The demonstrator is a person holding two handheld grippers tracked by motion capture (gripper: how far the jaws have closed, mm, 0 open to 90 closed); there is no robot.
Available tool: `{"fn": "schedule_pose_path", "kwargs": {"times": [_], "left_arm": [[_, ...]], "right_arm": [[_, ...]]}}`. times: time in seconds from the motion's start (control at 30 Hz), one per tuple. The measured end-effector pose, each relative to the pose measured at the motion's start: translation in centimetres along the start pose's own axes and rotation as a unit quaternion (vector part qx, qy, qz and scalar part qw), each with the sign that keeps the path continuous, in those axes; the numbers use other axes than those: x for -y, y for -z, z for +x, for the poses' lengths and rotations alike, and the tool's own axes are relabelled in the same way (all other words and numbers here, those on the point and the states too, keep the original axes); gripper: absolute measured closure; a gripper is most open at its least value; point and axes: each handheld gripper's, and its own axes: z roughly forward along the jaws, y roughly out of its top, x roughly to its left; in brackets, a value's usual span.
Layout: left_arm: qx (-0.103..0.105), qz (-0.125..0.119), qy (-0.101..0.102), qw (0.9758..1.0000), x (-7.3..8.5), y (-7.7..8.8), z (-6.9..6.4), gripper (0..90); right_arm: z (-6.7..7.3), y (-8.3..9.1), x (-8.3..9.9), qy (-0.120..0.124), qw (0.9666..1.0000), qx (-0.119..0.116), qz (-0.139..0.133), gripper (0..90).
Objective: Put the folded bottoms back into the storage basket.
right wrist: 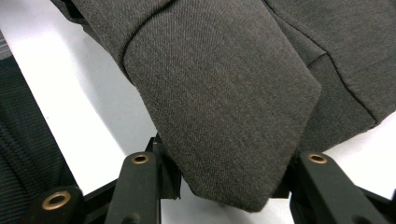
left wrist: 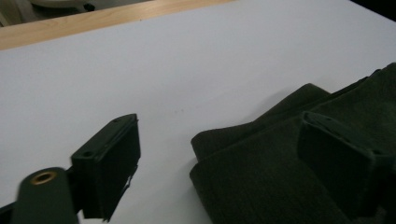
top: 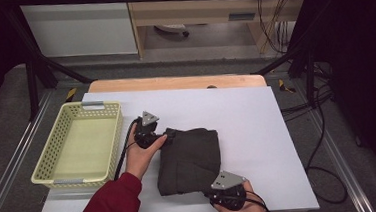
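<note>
A folded dark garment (top: 190,161) lies on the white sheet (top: 257,126) covering the table, just right of the empty yellow basket (top: 42,169), and both grippers work its corners, probably to lift or fold it again. The left gripper (left wrist: 219,154) sits at the garment's far left corner with its jaws wide apart, one on bare sheet and one over the cloth, holding nothing, while the right gripper (right wrist: 224,179) at the near right corner has a folded flap between its jaws, though whether they actually pinch it is hard to tell. Beyond the basket, a wooden table edge (top: 174,82), grey floor and loose cables (top: 323,126) fill a dim room.
</note>
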Motion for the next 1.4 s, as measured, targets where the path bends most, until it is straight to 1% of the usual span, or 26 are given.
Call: {"fn": "schedule_pose_path", "kwargs": {"times": [0.07,0.17,0.2,0.23,0.3,0.33,0.47,0.5,0.53,0.57,0.6,0.67,0.8,0.83,0.87,0.9,1.03,1.07,1.1,1.13,1.17,1.2,1.23,1.27,1.33,1.4], "left_arm": [[-0.003,-0.008,0.006,0.9999,0.3,0.0,-0.1,16.0],[-0.008,-0.004,0.002,1.0000,0.6,-0.2,-0.2,16.0],[-0.007,-0.002,0.003,1.0000,0.8,-0.4,-0.1,15.9],[-0.005,0.005,0.012,0.9999,1.0,-0.7,0.0,15.9],[-0.006,0.010,0.013,0.9998,1.2,-1.0,0.1,15.6],[-0.008,0.022,0.016,0.9996,1.5,-1.6,0.3,15.6],[0.001,0.036,0.019,0.9991,2.1,-2.3,0.3,15.4],[0.010,0.043,0.026,0.9987,2.3,-2.5,0.4,16.9],[0.010,0.043,0.026,0.9987,2.3,-2.5,0.4,17.5],[0.014,0.048,0.038,0.9980,2.5,-2.7,0.4,17.5],[0.014,0.048,0.038,0.9980,2.5,-2.7,0.4,17.6],[0.021,0.051,0.057,0.9969,2.7,-3.0,0.5,17.9],[0.023,0.053,0.051,0.9970,2.9,-3.3,0.5,17.7],[0.025,0.053,0.058,0.9966,3.1,-3.4,0.5,17.7],[0.025,0.053,0.058,0.9966,3.1,-3.4,0.5,17.7],[0.027,0.053,0.064,0.9962,3.2,-3.5,0.5,17.6],[0.030,0.053,0.060,0.9964,3.2,-3.5,0.5,19.0],[0.042,0.051,0.061,0.9959,3.3,-3.5,0.5,23.8],[0.042,0.051,0.061,0.9959,3.3,-3.5,0.5,27.4],[0.050,0.050,0.063,0.9955,3.3,-3.5,0.4,27.4],[0.067,0.052,0.066,0.9942,3.3,-3.6,0.3,38.3],[0.067,0.052,0.066,0.9942,3.3,-3.6,0.3,40.5],[0.074,0.057,0.066,0.9934,3.2,-3.5,0.3,40.5],[0.089,0.066,0.084,0.9903,3.1,-3.4,0.2,53.5],[0.090,0.068,0.084,0.9900,3.0,-3.4,0.1,60.9],[0.092,0.067,0.071,0.9910,2.8,-3.1,-0.1,71.9]], "right_arm": [[0.0,0.0,0.0,-0.001,1.0000,-0.001,0.000,58.1],[0.0,0.0,0.0,0.000,1.0000,-0.001,-0.001,58.1],[0.0,0.0,0.0,0.000,1.0000,-0.001,-0.001,58.1],[0.0,0.0,0.0,0.000,1.0000,-0.002,-0.001,58.1],[-0.1,0.0,0.1,0.000,1.0000,-0.004,-0.002,58.1],[-0.2,0.0,0.1,-0.004,1.0000,-0.006,-0.002,58.2],[-0.2,0.0,0.1,-0.003,1.0000,-0.006,-0.002,58.1],[-0.2,0.0,0.1,-0.002,1.0000,-0.005,-0.001,58.1],[-0.2,0.0,0.1,-0.002,1.0000,-0.006,-0.002,58.3],[-0.2,0.0,0.1,-0.002,1.0000,-0.007,-0.002,58.4],[-0.3,0.0,0.1,-0.003,1.0000,-0.009,-0.003,58.4],[-0.4,0.0,0.1,-0.007,0.9999,-0.013,-0.003,58.5],[-0.3,0.0,0.1,-0.006,0.9999,-0.011,-0.002,58.5],[-0.4,0.0,0.1,-0.007,0.9999,-0.012,-0.003,58.5],[-0.4,0.0,0.1,-0.007,0.9999,-0.013,-0.003,58.5],[-0.4,0.0,0.1,-0.007,0.9999,-0.013,-0.003,58.5],[-0.4,0.0,0.1,-0.006,0.9999,-0.012,-0.003,58.5],[-0.4,0.0,0.1,-0.007,0.9999,-0.014,-0.002,58.5],[-0.4,0.0,0.1,-0.007,0.9999,-0.014,-0.001,58.5],[-0.4,0.0,0.1,-0.007,0.9999,-0.014,-0.001,58.5],[-0.4,-0.1,0.1,-0.007,0.9999,-0.014,-0.002,58.5],[-0.4,-0.1,0.1,-0.007,0.9999,-0.014,-0.002,58.5],[-0.4,0.0,0.1,-0.007,0.9999,-0.015,-0.001,58.5],[-0.4,-0.1,0.1,-0.007,0.9999,-0.015,-0.001,58.7],[-0.5,-0.1,0.1,-0.005,0.9999,-0.016,-0.001,59.0],[-0.5,0.0,0.0,-0.006,0.9998,-0.017,-0.002,59.8]]}}
